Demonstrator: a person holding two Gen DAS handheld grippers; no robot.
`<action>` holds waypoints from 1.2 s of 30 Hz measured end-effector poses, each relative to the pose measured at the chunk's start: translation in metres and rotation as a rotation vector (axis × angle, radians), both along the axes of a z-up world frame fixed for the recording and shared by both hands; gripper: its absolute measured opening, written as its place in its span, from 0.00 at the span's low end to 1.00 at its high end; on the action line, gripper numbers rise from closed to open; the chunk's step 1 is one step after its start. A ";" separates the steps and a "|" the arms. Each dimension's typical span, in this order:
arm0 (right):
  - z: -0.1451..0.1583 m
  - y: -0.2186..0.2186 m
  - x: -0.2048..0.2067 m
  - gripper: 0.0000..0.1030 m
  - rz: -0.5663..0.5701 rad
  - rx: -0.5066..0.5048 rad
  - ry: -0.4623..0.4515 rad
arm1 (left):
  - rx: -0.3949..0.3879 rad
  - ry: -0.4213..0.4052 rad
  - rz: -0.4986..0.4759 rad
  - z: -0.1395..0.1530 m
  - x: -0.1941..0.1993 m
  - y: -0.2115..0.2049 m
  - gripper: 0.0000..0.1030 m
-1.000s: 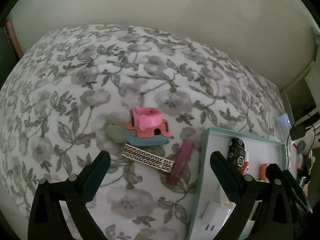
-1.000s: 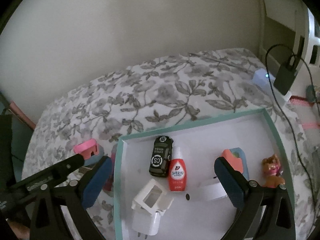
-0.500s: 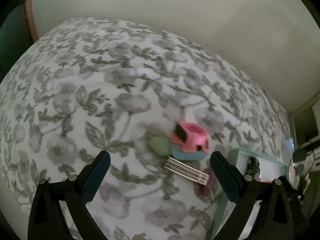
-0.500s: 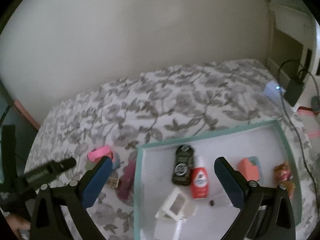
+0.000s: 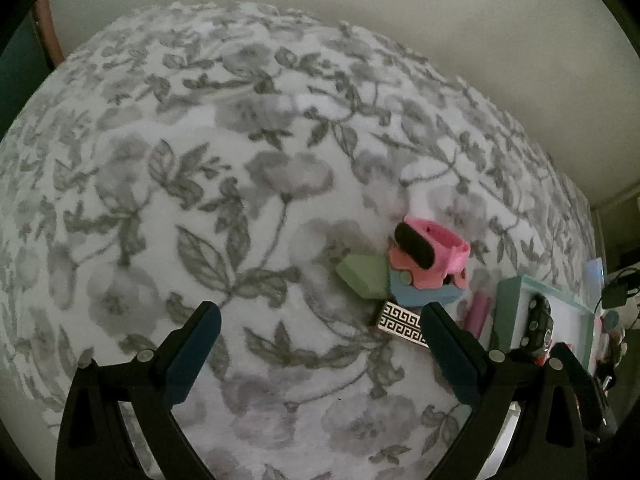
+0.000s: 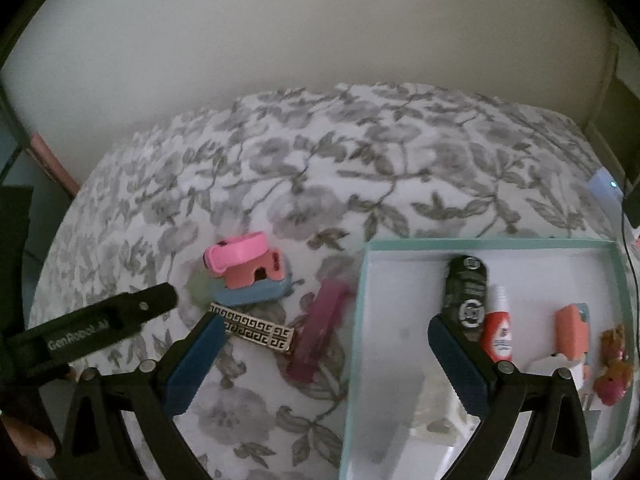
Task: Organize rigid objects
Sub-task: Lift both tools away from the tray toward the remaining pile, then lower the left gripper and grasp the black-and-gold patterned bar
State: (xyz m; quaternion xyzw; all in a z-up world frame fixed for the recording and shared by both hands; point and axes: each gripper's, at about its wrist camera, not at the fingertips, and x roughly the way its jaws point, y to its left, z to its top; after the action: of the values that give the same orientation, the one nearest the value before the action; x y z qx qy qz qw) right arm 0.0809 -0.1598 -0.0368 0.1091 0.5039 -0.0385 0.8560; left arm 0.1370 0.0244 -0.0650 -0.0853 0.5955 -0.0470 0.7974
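Your shallow white tray with the mint-green rim lies on the flowered bedspread and is the landmark here. Inside it, against the far wall, you have a black toy car with round white badges, and touching its right side a small red-and-white squeeze bottle. Further right in the tray sits a coral-orange block on a pale blue piece, and at the right wall a small brown and pink figurine. A white boxy object lies at the near end of the tray, mostly hidden behind your right gripper.

Just left of the tray's left wall lies a magenta bar-shaped piece. Beyond it, further left, is a flat black-and-cream strip with a Greek-key pattern. Behind that strip you have a small pile: a pink loop-shaped strap on a coral-pink toy, over a light blue block, with a pale green wedge at the left.

Both of your tools have their jaws spread wide and hold nothing. Your left gripper hovers over bare bedspread left of the tray.

The white quilt with its grey leaf-and-flower print meets a plain cream wall behind; a dark cable hangs past the tray's right side.
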 end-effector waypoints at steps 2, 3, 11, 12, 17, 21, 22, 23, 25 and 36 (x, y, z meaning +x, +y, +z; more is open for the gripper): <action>-0.003 0.003 0.003 1.00 0.001 -0.003 0.013 | -0.012 0.006 0.000 -0.003 0.000 -0.002 0.97; -0.006 0.003 0.005 1.00 0.001 -0.009 0.020 | -0.021 0.011 -0.001 -0.003 0.001 -0.002 0.97; -0.010 -0.020 0.007 0.99 -0.068 -0.061 0.063 | -0.040 0.027 -0.007 -0.011 -0.001 -0.012 0.97; -0.011 -0.025 0.006 0.99 -0.085 -0.068 0.072 | -0.040 0.027 -0.017 -0.012 -0.002 -0.015 0.97; -0.011 -0.044 0.002 0.99 -0.142 -0.086 0.092 | -0.038 0.036 -0.070 -0.019 -0.005 -0.033 0.97; -0.012 -0.055 0.000 0.99 -0.172 -0.068 0.102 | -0.032 0.054 -0.130 -0.028 -0.008 -0.048 0.97; -0.012 -0.056 -0.001 0.99 -0.175 -0.067 0.104 | -0.031 0.057 -0.143 -0.029 -0.009 -0.051 0.97; -0.013 -0.057 -0.001 0.99 -0.177 -0.066 0.105 | -0.027 0.059 -0.163 -0.030 -0.010 -0.056 0.97; -0.013 -0.059 -0.001 0.99 -0.179 -0.060 0.108 | -0.014 0.056 -0.190 -0.030 -0.011 -0.063 0.94; -0.017 -0.064 -0.001 0.99 -0.188 -0.047 0.129 | 0.020 0.032 -0.258 -0.034 -0.016 -0.089 0.85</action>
State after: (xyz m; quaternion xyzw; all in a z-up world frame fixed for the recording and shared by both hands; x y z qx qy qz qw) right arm 0.0794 -0.2235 -0.0540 0.1329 0.5443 -0.1374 0.8168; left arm 0.1207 -0.0643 -0.0994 -0.0007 0.6148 -0.1420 0.7758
